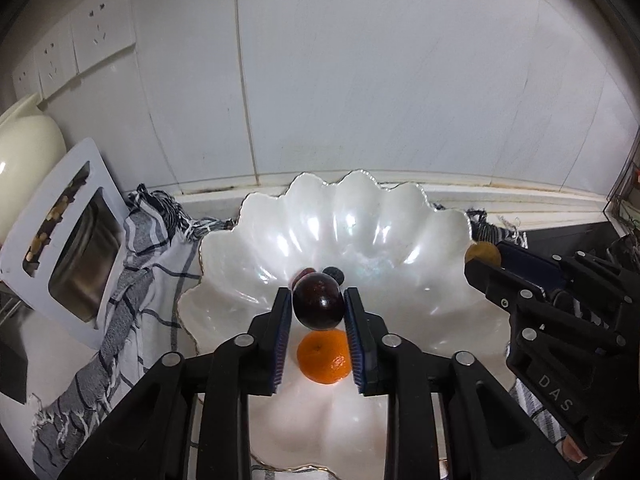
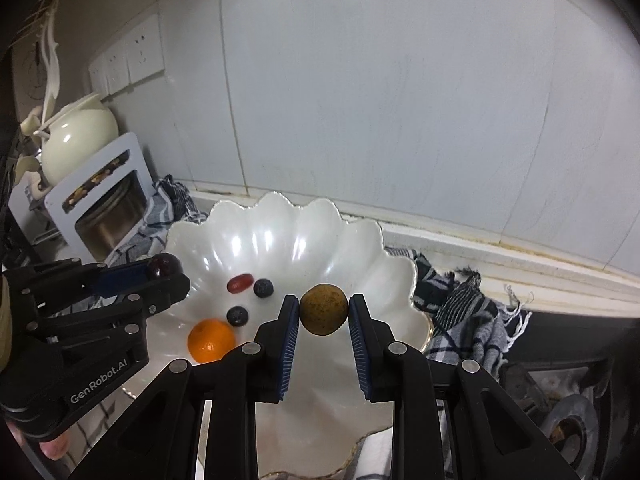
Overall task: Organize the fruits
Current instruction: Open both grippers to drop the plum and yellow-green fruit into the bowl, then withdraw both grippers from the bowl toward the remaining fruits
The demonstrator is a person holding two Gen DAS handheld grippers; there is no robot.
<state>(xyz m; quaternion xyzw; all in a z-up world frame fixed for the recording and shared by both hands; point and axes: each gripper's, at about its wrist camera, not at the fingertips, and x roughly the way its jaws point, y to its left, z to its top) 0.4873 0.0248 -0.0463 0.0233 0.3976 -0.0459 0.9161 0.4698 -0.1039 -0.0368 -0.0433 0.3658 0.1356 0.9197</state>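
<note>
Left gripper [image 1: 318, 306] clamps a smooth, slippery dark plum [image 1: 319, 301] at its widest girth; right gripper [image 2: 324, 310] pinches a firm brown-yellow fruit [image 2: 323, 309] likewise, over the shell-shaped bowl [image 2: 400, 280].

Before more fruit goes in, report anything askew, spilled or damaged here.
Nothing spilled or broken. The checked cloth lies bunched and rumpled under the shell bowl, and the white box leans tilted against the cream pot.
</note>
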